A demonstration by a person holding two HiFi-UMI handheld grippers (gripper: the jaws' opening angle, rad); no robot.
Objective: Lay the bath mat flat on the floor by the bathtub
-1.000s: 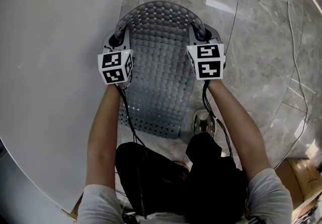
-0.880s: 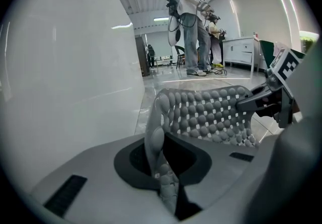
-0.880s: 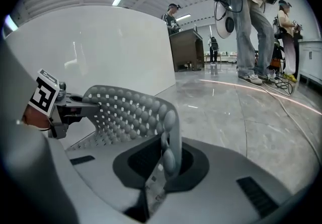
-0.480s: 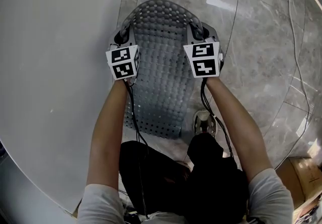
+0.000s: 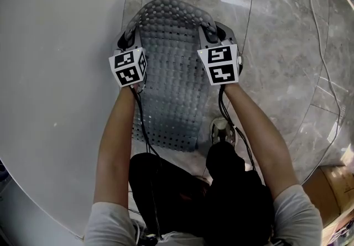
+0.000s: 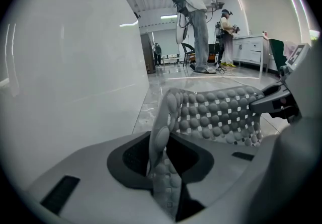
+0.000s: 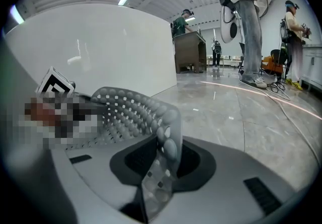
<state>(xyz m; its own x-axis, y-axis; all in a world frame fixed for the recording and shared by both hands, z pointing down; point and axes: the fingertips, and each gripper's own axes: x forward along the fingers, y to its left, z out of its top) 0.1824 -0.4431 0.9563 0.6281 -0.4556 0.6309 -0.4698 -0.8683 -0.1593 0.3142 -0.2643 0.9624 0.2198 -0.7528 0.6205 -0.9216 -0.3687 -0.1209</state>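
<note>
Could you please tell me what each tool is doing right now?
Left tool: jaws have just been opening, bath mat edge between them; grip unclear.
Right tool: closed on the bath mat.

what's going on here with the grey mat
A person holds a mat on the floor beside the tub, one tool on each side edge. The right tool clamps its edge; on the left tool the jaws have just been opening, the edge between them. Both edges stand lifted.
</note>
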